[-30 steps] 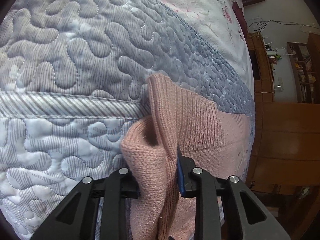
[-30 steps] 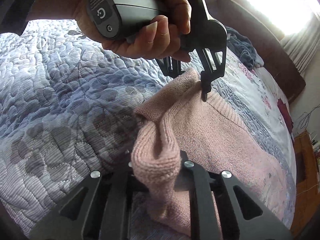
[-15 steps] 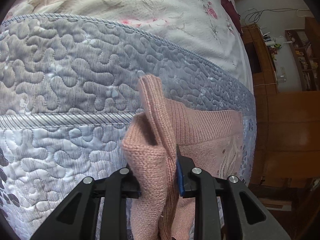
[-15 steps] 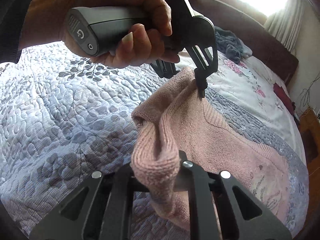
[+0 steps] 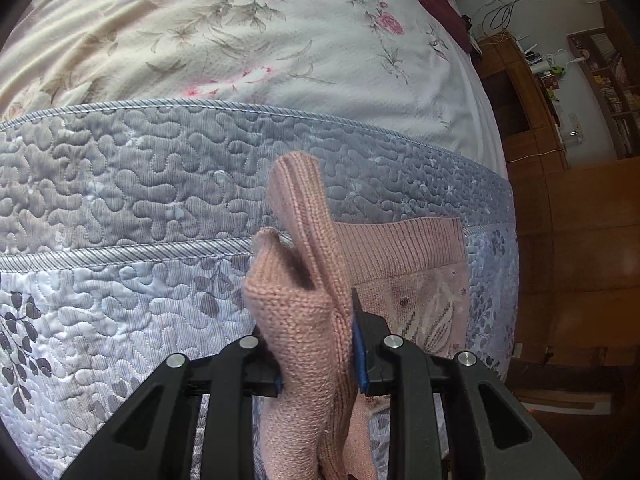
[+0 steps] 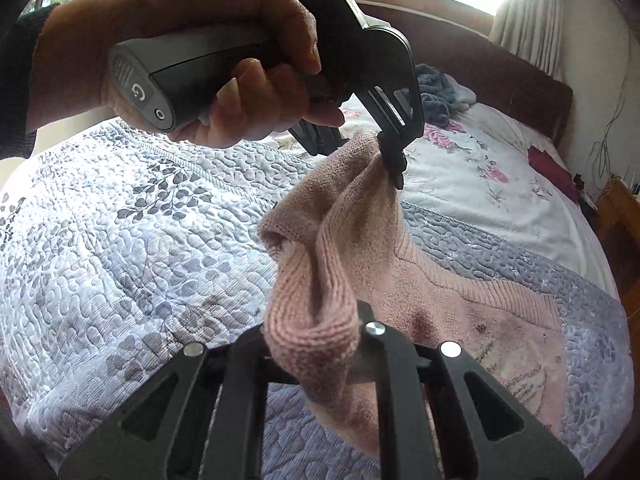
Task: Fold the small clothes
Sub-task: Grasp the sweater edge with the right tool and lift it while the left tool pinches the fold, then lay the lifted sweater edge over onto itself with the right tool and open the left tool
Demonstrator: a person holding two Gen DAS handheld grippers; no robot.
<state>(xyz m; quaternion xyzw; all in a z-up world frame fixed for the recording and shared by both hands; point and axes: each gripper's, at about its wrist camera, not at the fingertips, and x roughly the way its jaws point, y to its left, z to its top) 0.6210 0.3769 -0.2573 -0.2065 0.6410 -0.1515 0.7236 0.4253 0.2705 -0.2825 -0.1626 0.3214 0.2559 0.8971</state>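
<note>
Left wrist view first: the left hand-held gripper (image 5: pixel 318 360) is clenched on a bunched fold of the pink knit sweater (image 5: pixel 304 320), wool squeezed tight between its two fingers, and a narrow ribbed strip of the knit stands up above the grip. Beyond it the rest of the sweater lies flat on the grey quilted bedspread (image 5: pixel 120 184), ribbed hem stretched out to the right, pale embroidery showing on the panel below it. Further up the bed, the floral sheet (image 5: pixel 240 40), cream with pink flowers. Wooden furniture (image 5: pixel 560 220) stands off to the right, past the edge of the bed.

Over to the right wrist view: the right hand-held gripper (image 6: pixel 316 344) is also gripping the sweater (image 6: pixel 320 280), a thick roll of knit pinched between its fingers. Straight ahead, a hand (image 6: pixel 224 60) wraps the handle of the left hand-held gripper (image 6: pixel 380 148), whose tips bite into another bunch of the same garment. Between the two grips the fabric is raised off the bedspread (image 6: pixel 120 240) in a sagging ridge, while its lower part trails down onto the quilt at right. A dark headboard (image 6: pixel 500 60) and bright windows sit behind.
</note>
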